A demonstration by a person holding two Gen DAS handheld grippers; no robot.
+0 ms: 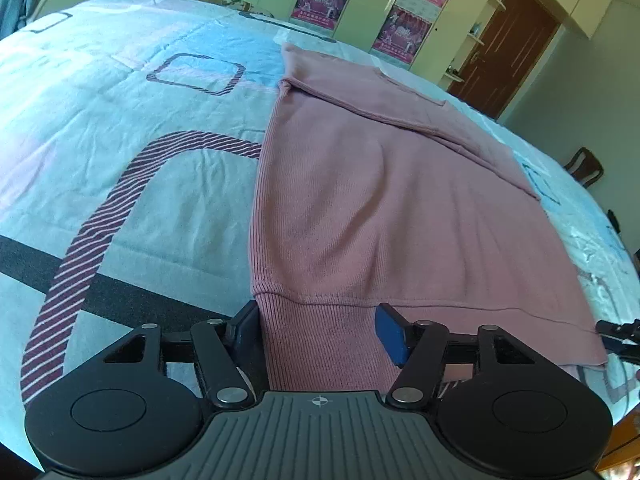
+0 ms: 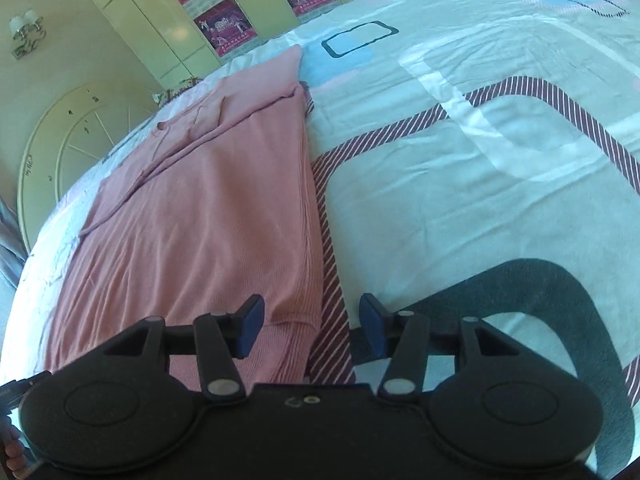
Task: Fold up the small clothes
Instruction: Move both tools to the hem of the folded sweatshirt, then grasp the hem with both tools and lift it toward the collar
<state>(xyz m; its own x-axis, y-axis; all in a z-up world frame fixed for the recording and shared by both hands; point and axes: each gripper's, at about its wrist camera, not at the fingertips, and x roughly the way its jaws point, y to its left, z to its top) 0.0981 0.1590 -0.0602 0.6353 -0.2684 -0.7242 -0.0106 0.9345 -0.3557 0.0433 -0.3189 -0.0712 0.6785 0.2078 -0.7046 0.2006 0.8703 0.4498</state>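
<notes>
A pink ribbed sweater (image 1: 380,200) lies flat on the bed, sleeves folded across its upper part. It also shows in the right wrist view (image 2: 208,208). My left gripper (image 1: 318,330) is open, its jaws standing either side of the sweater's near left hem corner, with the ribbed band between them. My right gripper (image 2: 310,326) is open around the sweater's near right hem corner; the cloth edge lies between the fingers, with striped bedsheet under the right one.
The bed (image 1: 120,128) has a pale sheet with striped and dark curved bands. Wardrobes with posters (image 1: 404,28) stand beyond it, and a brown door (image 1: 508,48) at the right. A round white bedhead (image 2: 72,136) shows at the left.
</notes>
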